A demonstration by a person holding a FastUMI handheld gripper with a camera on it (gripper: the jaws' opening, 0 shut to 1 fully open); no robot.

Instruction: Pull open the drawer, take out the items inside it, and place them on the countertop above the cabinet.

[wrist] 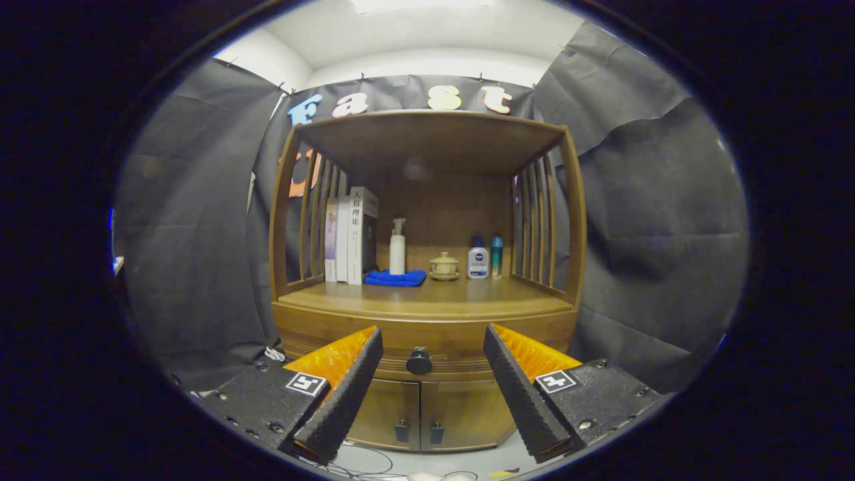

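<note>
Ahead of the wide-spread claw [433, 347], shut drawer's knob [419, 361] facing it.

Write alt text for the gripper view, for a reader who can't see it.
The open gripper points at a wooden cabinet, its fingers either side of the shut drawer's round dark knob, not touching it. On the countertop above stand books, a pump bottle on a blue cloth, a lidded cup and two small bottles. Below the drawer are two closed doors.

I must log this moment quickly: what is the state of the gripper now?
Gripper: open, holding nothing; its jaws stand wide apart, with the drawer knob ahead between them, untouched.
</note>
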